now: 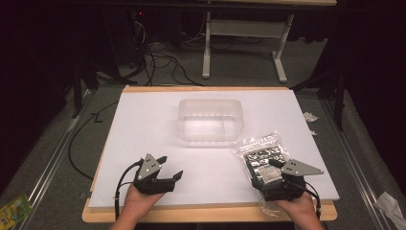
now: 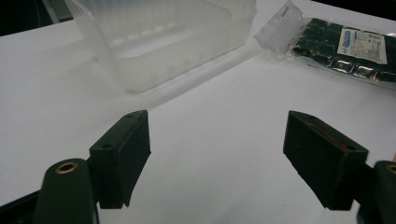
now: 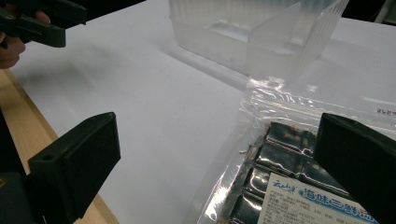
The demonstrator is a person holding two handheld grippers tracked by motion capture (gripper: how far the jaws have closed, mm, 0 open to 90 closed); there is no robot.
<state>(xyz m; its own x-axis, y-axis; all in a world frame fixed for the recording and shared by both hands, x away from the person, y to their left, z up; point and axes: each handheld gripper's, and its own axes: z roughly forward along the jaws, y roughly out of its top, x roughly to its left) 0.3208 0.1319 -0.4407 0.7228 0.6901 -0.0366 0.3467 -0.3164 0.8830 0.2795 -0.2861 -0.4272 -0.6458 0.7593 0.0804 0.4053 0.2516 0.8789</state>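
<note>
1. A translucent rectangular plastic tub point(image 1: 210, 120) sits mid-board on the white tabletop point(image 1: 143, 124).
2. A clear plastic bag of dark foil packets point(image 1: 261, 153) lies just right of the tub.
3. The left gripper point(image 1: 171, 168) hovers near the front edge, jaws spread, holding nothing.
4. The right gripper point(image 1: 272, 168) is over the bag's near end, jaws spread wide.

Packet label point(image 3: 317, 200): white and blue sticker on the clear bag of dark packets point(image 3: 280, 154), just in front of the translucent tub point(image 3: 261, 42); small characters "云山半", then larger blue Chinese characters, roughly "海味三鲜", cut off by the frame edge.
Same label, left gripper view point(image 2: 362, 44): blue band with print too small to read.
Bag edge print point(image 3: 385, 111): tiny, illegible.
</note>
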